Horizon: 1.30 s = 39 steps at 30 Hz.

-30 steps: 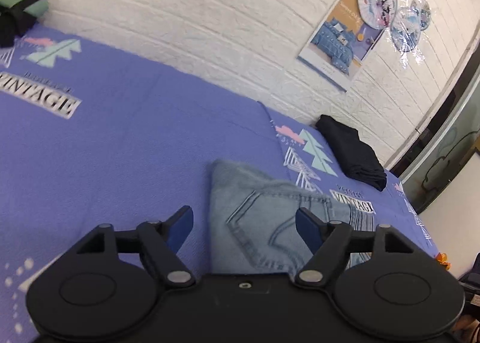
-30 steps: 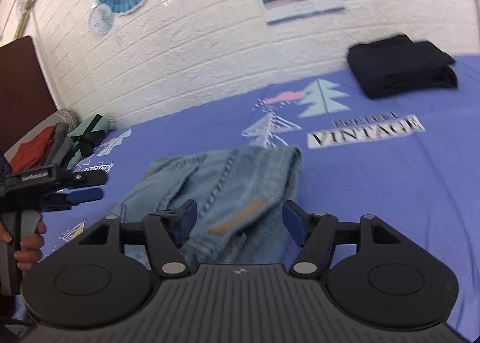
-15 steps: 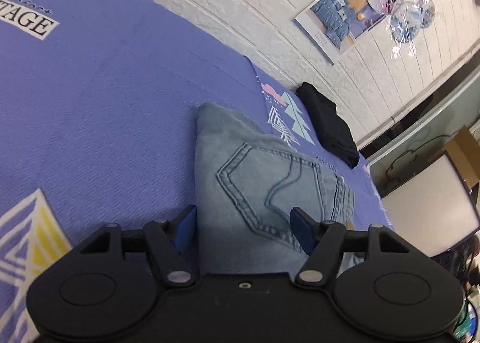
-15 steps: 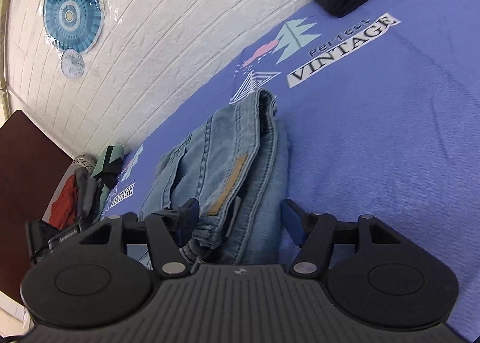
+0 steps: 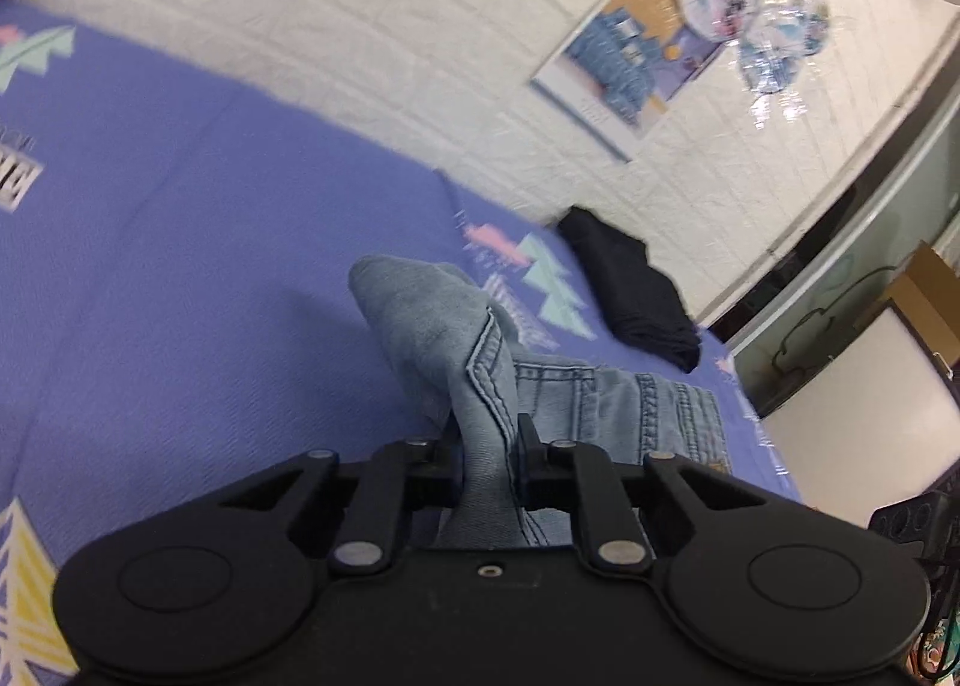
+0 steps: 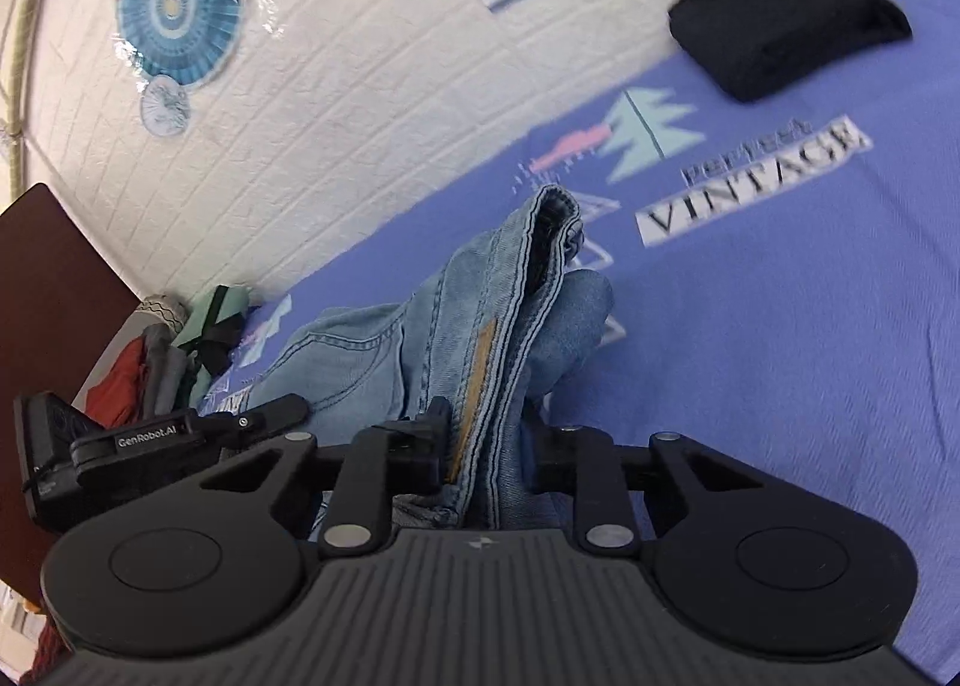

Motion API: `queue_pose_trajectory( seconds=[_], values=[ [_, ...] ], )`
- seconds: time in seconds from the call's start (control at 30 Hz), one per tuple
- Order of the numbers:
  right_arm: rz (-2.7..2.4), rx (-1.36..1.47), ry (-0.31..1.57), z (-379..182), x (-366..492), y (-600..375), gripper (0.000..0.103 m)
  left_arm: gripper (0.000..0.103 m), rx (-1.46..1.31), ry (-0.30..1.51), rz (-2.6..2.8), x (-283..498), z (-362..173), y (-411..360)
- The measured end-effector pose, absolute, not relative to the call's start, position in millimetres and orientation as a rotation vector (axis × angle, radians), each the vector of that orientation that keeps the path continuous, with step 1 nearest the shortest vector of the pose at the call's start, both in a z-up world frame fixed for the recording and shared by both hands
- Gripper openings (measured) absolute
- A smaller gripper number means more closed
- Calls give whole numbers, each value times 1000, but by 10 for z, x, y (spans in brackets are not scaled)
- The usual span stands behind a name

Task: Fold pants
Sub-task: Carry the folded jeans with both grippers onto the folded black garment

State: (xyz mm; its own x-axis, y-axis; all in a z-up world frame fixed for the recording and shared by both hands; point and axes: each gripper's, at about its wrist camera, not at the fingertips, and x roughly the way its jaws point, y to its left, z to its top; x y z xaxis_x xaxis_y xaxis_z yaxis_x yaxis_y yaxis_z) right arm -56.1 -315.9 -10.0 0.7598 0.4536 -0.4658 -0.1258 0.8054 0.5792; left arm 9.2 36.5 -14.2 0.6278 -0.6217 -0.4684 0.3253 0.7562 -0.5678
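Left wrist view
Left tongs (image 5: 487, 449): I have them pinched down on a ridge of denim — the fingers are nearly together with the cloth bunched between them.
Jeans (image 5: 606, 404): light blue, gripped near a stitched seam; the part I hold rises in a peak off the bed, while the waistband end with its belt loops lies flat beyond it.
Bed (image 5: 180, 278): purple printed cover, bare around the jeans on this side.
Black garment (image 5: 636, 290): already folded, lying well apart from the jeans, near the wall.

Right wrist view
Right tongs (image 6: 489, 446): closed onto several stacked layers of the jeans (image 6: 480, 338), at an edge with a tan strip along it; nothing else is in their grip.
Left tongs (image 6: 240, 422): I see them from the side at the far-left end of the same denim, though from here I cannot tell how tightly they close.
Clothes pile (image 6: 162, 362): red, grey and green pieces heaped at the bed's end by the wall.

Progress: I judge the jeans are already doubled into a compact bundle, and both ends are in hand and lifted — so I am mid-fold, or carrying the bundle; which, I cannot tell.
Left to do: lay the bundle down flat and square it, perhaps beside the black garment (image 6: 786, 26).
Containers: none in either view — no basket, box or drawer for the clothes; everything lies straight on the bed (image 6: 780, 326).
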Motion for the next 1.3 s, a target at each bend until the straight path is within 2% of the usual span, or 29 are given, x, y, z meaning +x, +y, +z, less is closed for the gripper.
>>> queue_pose_trajectory(
  seconds=[0.17,0.33,0.57,0.9,1.17,1.23,1.27,1.3],
  values=[
    [331,581,567,123,-523,-3600,40,0,-412,611,-643,181,216,-74],
    [302,600,505,335,-360,-4205,40,0,-388,601,-707,587,431,-748],
    [234,577,475,552,291,-5145,40,0,-371,591,-782,1274,586,-1813],
    [192,517,476,590,1583,-5963,40,0,-387,638,-750,2455,366,-2765],
    [113,525,526,189,2347,-6264,38,0,-331,689,-695,3081,-80,-3139],
    [47,493,571,29,2467,-6242,43,0,-280,740,-650,3258,-267,-3213],
    [5,473,587,-34,2498,-6235,52,0,-265,773,-624,3320,-352,-3215],
    [-21,452,586,-62,2491,-6223,67,0,-273,781,-618,3349,-403,-3177]
  ],
)
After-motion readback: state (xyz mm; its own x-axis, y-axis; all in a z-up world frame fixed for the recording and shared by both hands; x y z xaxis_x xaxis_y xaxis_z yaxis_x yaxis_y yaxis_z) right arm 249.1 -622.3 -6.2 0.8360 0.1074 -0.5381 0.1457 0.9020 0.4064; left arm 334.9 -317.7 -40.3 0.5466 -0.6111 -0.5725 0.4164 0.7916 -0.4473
